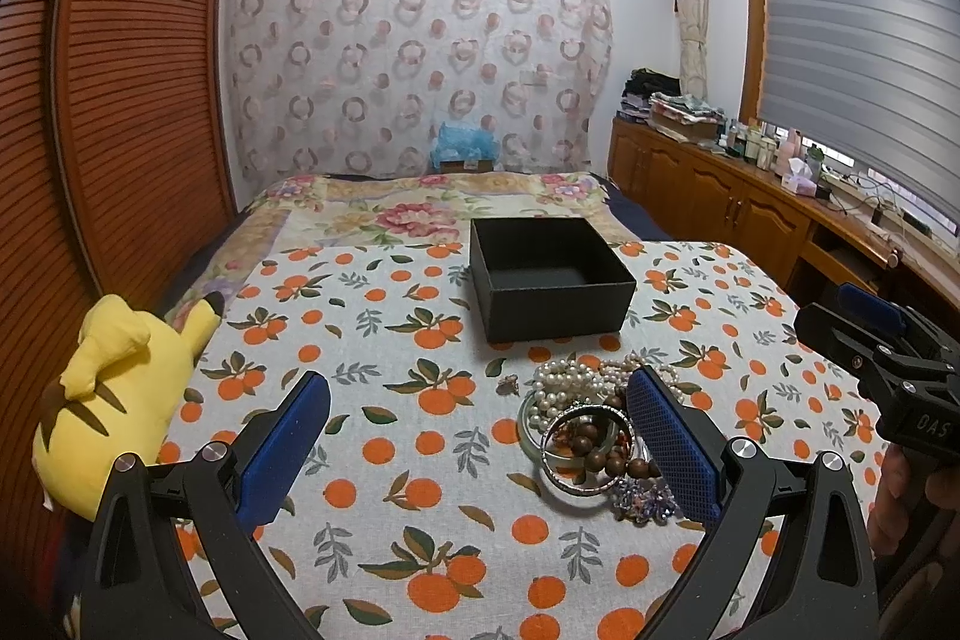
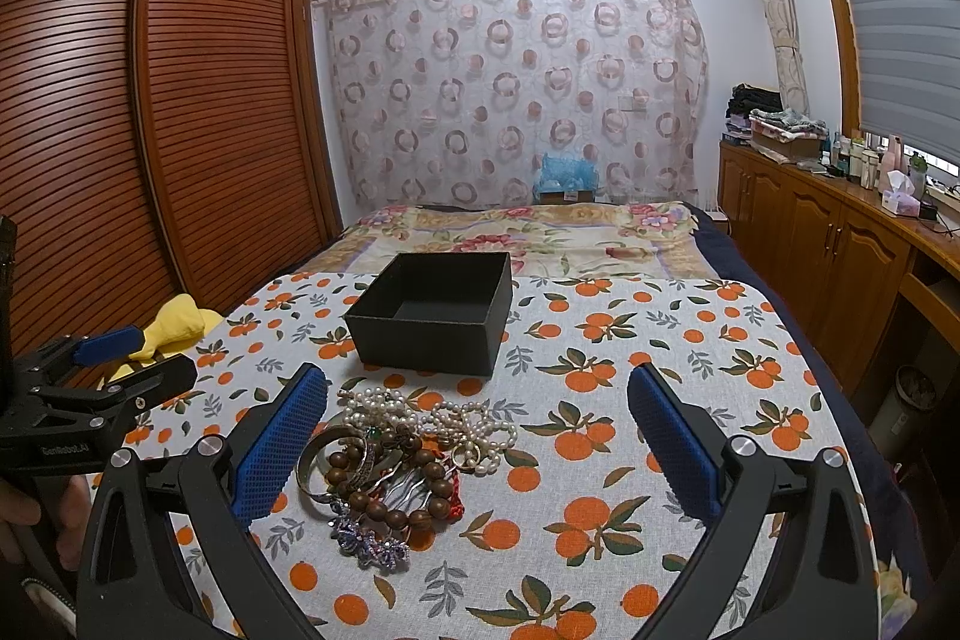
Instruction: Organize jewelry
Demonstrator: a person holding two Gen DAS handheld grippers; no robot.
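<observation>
A pile of jewelry [image 1: 591, 436] lies on the orange-print cloth: pearl strands [image 1: 564, 379], a metal bangle [image 1: 579, 451], brown wooden beads [image 1: 606, 454] and a purple brooch [image 1: 645, 499]. The pile also shows in the right wrist view [image 2: 396, 466]. An open, empty black box [image 1: 549, 274] stands just behind it, also in the right wrist view [image 2: 435, 310]. My left gripper [image 1: 480, 394] is open and empty, with the pile by its right finger. My right gripper [image 2: 477, 394] is open and empty, with the pile by its left finger.
A yellow plush toy [image 1: 114, 394] lies at the table's left edge. A floral bed [image 1: 432, 202] is behind the table. A slatted wardrobe [image 1: 120, 100] stands on the left. Wooden cabinets [image 1: 738, 202] with bottles run along the right wall.
</observation>
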